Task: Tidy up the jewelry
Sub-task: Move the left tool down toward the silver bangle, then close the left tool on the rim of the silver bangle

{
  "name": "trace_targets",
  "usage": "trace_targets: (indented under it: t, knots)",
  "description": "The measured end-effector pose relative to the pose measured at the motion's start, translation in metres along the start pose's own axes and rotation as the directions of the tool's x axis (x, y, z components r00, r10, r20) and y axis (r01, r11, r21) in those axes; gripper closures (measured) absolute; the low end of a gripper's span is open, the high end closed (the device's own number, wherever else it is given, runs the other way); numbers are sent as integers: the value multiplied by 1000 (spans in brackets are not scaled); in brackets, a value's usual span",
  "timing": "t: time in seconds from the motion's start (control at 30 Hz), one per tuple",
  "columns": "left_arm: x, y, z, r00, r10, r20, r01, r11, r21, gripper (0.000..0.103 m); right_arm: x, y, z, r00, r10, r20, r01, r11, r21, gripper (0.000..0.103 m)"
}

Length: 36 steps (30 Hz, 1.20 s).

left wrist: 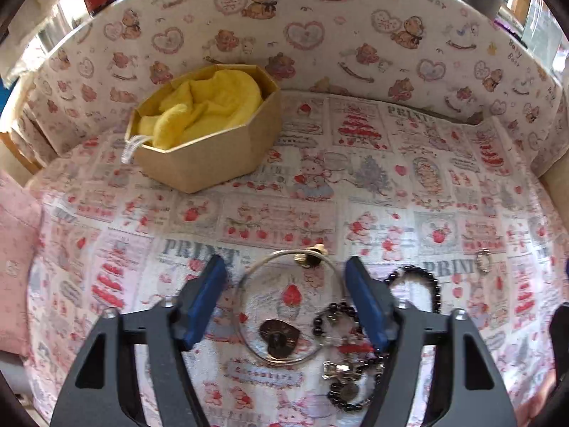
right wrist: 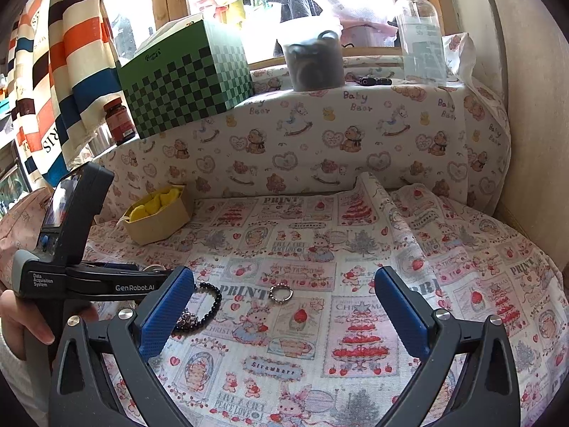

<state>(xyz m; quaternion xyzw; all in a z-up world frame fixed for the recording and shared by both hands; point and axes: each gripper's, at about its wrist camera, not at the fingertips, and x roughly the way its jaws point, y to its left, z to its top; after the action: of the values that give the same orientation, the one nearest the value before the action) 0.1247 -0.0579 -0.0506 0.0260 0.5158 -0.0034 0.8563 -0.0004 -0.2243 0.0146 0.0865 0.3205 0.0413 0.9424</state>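
Bangle [left wrist: 288, 306]: lies flat on the cloth [left wrist: 409, 195] near its front edge, between our left tongs' [left wrist: 284, 302] parted fingers, pads not touching; right tongs [right wrist: 284, 306] farther, wide apart, empty.

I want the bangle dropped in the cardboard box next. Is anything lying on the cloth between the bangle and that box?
Nothing visible does. The bangle lies between the open fingers of the left gripper, and the printed cloth up to the cardboard box is bare. The black bead bracelets lie off to the right side.
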Motion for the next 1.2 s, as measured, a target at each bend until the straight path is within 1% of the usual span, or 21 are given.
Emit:
trace_targets:
  t: [0.03,0.13,0.23,0.27,0.3,0.33,0.37,0.43,0.47,0.5,0.53,0.57,0.6,0.67,0.73,0.87,0.93,1.0,1.13,1.17,1.2]
  knots:
    - [-1,0,0,1000,5,1,-5,1000,-7,47,-1,1,0,1000,0,2,0,1000,-4,0]
    - [-4,3,-1,999,-44,-14,43,999,-22,47,-3,4,-1,1000,-10,15,11,1000,-20,0]
    - [-14,9,-7,999,-50,2,50,999,-12,50,-4,5,-1,999,-23,25,24,999,-34,0]
    - [-19,11,-10,999,-49,11,49,999,-9,55,-4,5,-1,999,-24,26,25,999,-36,0]
    - [-24,13,-13,999,-45,24,45,999,-6,82,-4,5,-1,999,-26,26,26,999,-36,0]
    - [-29,13,-15,999,-40,32,40,999,-2,98,-4,5,-1,999,-26,24,27,999,-32,0]
    - [-32,14,-17,999,-39,28,39,999,3,100,-4,4,-1,999,-27,23,27,999,-29,0]
    - [-35,15,-20,996,-93,-12,93,996,12,100,-2,2,-1,1000,-25,16,25,999,-21,0]
    - [-37,17,-20,994,-107,-29,108,994,14,100,-2,1,-1,1000,-24,12,24,1000,-17,0]
    - [-39,19,-22,994,-104,-20,104,994,15,100,-1,0,0,1000,-22,6,22,1000,-12,0]
    - [-42,19,-24,997,-79,7,78,997,27,96,0,0,0,1000,-18,2,18,1000,-9,0]
    - [-46,17,-27,998,-43,41,41,998,51,88,0,0,0,1000,-16,1,16,1000,-7,0]
    - [-50,14,-32,997,-11,75,6,997,75,73,0,-1,0,1000,-18,4,18,1000,-8,0]
    - [-56,21,-38,992,13,124,-26,994,103,64,-1,-1,1,999,-31,13,31,999,-13,0]
    - [-61,25,-45,991,32,130,-46,993,109,63,-1,-1,1,999,-31,15,31,999,-9,0]
    - [-63,47,-46,996,-4,84,-1,998,59,42,-1,-1,1,1000,-17,5,17,1000,-2,0]
    - [-60,52,-49,998,-26,56,25,1000,13,40,0,0,0,1000,-19,4,19,1000,-9,0]
    - [-59,59,-54,997,-71,23,71,997,-32,40,1,1,0,1000,-23,4,23,1000,-14,0]
    - [-58,74,-66,985,-173,-12,171,978,-117,40,3,0,-1,1000,-26,-4,26,1000,-11,0]
    - [-57,76,-69,984,-176,-9,173,976,-129,40,4,0,-1,1000,-23,-8,23,1000,-10,0]
    - [-56,76,-71,989,-150,-1,148,981,-128,40,5,0,-1,1000,-22,-12,22,1000,-10,0]
